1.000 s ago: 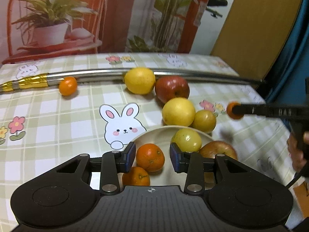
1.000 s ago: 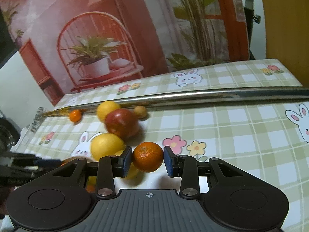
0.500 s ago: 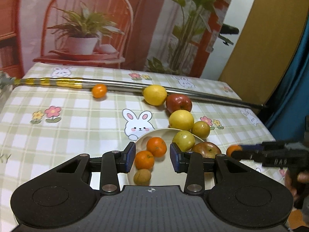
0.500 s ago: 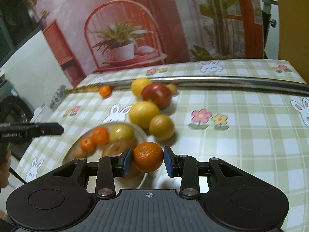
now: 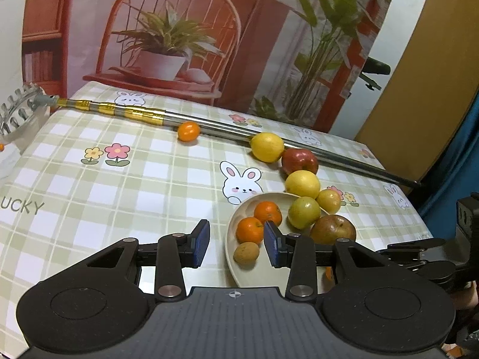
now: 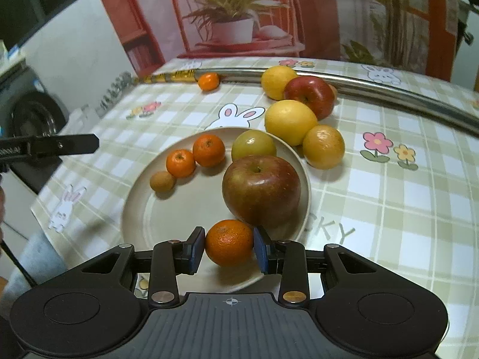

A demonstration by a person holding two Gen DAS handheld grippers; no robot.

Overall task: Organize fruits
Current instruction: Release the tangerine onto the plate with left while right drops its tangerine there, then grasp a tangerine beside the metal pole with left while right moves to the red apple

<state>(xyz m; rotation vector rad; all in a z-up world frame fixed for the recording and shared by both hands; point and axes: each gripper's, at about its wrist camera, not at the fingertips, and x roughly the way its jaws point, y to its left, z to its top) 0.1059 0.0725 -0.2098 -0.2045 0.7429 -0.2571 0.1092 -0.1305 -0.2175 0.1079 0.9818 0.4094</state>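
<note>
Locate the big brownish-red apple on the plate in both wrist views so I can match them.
Left wrist view: the brownish-red apple sits right of centre at the plate's right edge, just behind the left gripper's right finger.
Right wrist view: the apple is at centre, on the plate's right side, just beyond the mandarin in the right gripper.
Shared landmark: the steel pole along the table's far edge.

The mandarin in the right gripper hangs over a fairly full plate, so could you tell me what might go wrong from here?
Released here, the mandarin could roll off the plate, since it hangs near the rim. It also sits close to the big apple, which the right gripper might nudge towards the edge.
</note>
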